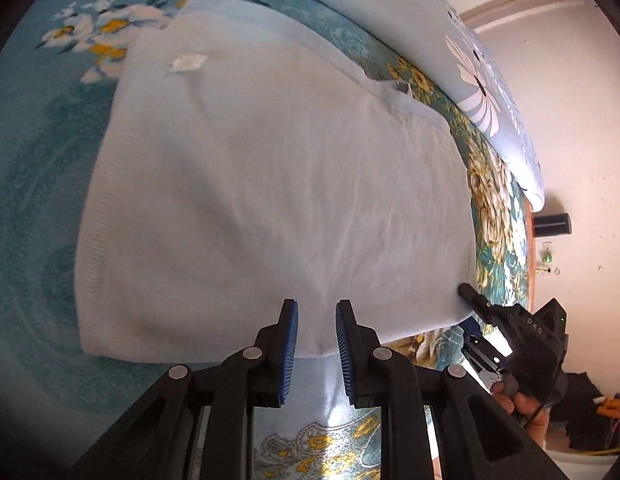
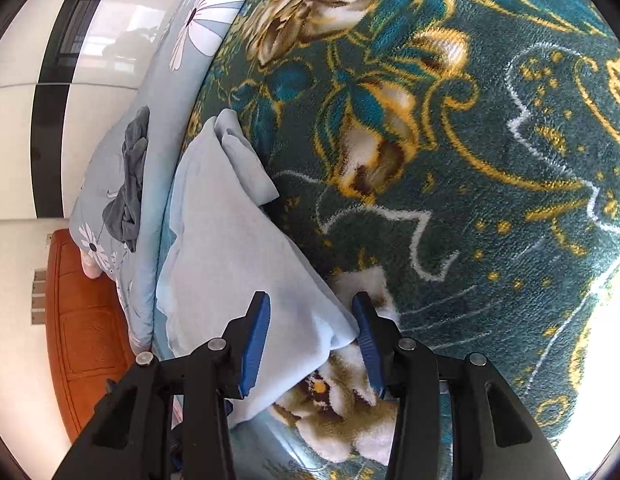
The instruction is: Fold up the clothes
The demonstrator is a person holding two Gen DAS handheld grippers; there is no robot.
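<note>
Left wrist view: the left gripper (image 1: 317, 312) points down at the near edge of a pale blue knit garment (image 1: 270, 184), folded into a broad rectangle. Its blue-padded jaws stand a small way apart; cloth lies between and beneath the tips, but the pads do not appear to press it, so nothing is held. The garment spreads ahead of the jaws on a teal plush blanket with gold and white flowers (image 1: 34, 208). A ribbed hem runs along its left side; a small white label (image 1: 187, 63) sits farther ahead, near the far end. To the right of the jaws, the right gripper (image 1: 467, 294) touches the garment's right edge, with a person's fingers (image 1: 517, 402) wrapped around its handle. Beyond the garment lies a light blue quilt printed with white daisies (image 1: 481, 92), then a pale wall.

Right wrist view: the right gripper (image 2: 310, 312) stands partly open. A corner of the garment (image 2: 230, 264) lies between the pads, nearer the left one; a grip cannot be confirmed. Blanket (image 2: 489, 160) fills the space right of and ahead of the jaws. Left of the garment, farther off, a dark grey crumpled cloth (image 2: 130, 184) rests on the quilt (image 2: 158, 128). An orange-brown wooden panel (image 2: 82, 320) stands at far left.
</note>
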